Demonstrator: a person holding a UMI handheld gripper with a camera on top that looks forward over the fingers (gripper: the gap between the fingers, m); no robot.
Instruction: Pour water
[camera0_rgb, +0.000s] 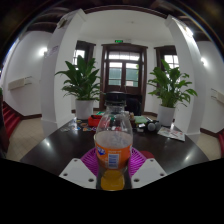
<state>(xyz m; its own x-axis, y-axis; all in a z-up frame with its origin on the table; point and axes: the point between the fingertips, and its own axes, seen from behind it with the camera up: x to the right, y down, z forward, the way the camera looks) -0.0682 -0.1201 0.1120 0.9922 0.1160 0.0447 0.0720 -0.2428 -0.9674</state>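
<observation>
A clear plastic bottle (113, 146) with an orange label and orange liquid in its lower part stands upright between my fingers. My gripper (113, 165) is shut on the bottle, with the magenta pads (92, 160) pressed against both of its sides. The bottle has no cap that I can see, and its neck rises in front of the dark round table (50, 150). I can make out no cup or other vessel near the bottle.
Beyond the bottle, small objects (150, 122) lie on the far side of the table. Two potted plants (80, 82) stand left and right of a dark door (124, 72). A chair back (122, 99) shows behind the table.
</observation>
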